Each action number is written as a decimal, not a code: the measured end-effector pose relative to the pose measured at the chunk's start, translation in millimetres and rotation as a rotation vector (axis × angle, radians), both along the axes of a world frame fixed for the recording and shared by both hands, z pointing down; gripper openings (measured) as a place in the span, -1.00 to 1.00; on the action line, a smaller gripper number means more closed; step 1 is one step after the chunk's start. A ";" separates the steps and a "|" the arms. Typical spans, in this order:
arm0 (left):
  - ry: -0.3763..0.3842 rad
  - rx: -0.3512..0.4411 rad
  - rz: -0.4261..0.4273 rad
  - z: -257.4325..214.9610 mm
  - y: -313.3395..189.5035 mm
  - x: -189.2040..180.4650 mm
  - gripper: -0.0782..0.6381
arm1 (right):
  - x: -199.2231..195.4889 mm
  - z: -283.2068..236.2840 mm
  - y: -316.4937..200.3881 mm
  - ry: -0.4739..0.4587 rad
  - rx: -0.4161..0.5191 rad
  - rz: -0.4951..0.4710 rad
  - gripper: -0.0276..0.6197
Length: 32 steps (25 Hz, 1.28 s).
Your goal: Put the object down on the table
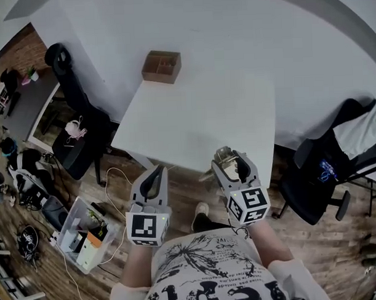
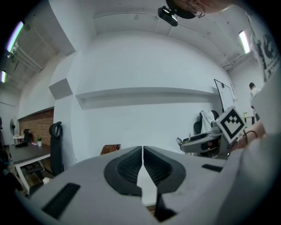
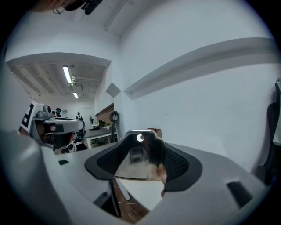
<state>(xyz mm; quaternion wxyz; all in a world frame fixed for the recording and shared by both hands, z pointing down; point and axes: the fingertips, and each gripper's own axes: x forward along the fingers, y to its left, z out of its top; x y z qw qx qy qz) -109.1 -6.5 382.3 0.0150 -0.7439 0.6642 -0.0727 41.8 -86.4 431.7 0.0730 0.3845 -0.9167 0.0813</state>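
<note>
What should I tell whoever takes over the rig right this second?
Left hand-held gripper: jaws shut, nothing between them, held short of the table.
Right hand-held gripper: shut on a shiny metal object, in the air at about the table's near edge.
Table: white top, with a wooden box at the far edge.
Done: the object is gripped.
Left: bring it over the bare tabletop, lower it until it rests, then open the right jaws. The object is not yet put down.
</note>
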 end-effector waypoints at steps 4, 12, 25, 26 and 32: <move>-0.013 0.009 0.024 -5.2 -57.7 -2.9 -0.75 | -2.2 -3.6 -54.2 -0.016 -0.004 0.015 -0.06; 0.001 -0.011 0.084 1.1 -138.6 -2.2 -0.75 | -2.9 7.3 -121.1 0.028 -0.022 0.055 -0.05; 0.072 -0.033 0.324 11.7 -254.7 -14.9 -0.75 | -26.0 36.3 -202.0 0.111 -0.104 0.208 -0.05; 0.075 -0.038 0.345 12.2 -261.9 -16.4 -0.75 | -28.4 40.4 -207.7 0.118 -0.118 0.223 -0.05; 0.094 -0.089 0.416 21.5 -294.7 -36.6 -0.75 | -47.7 83.5 -240.1 0.163 -0.221 0.294 -0.05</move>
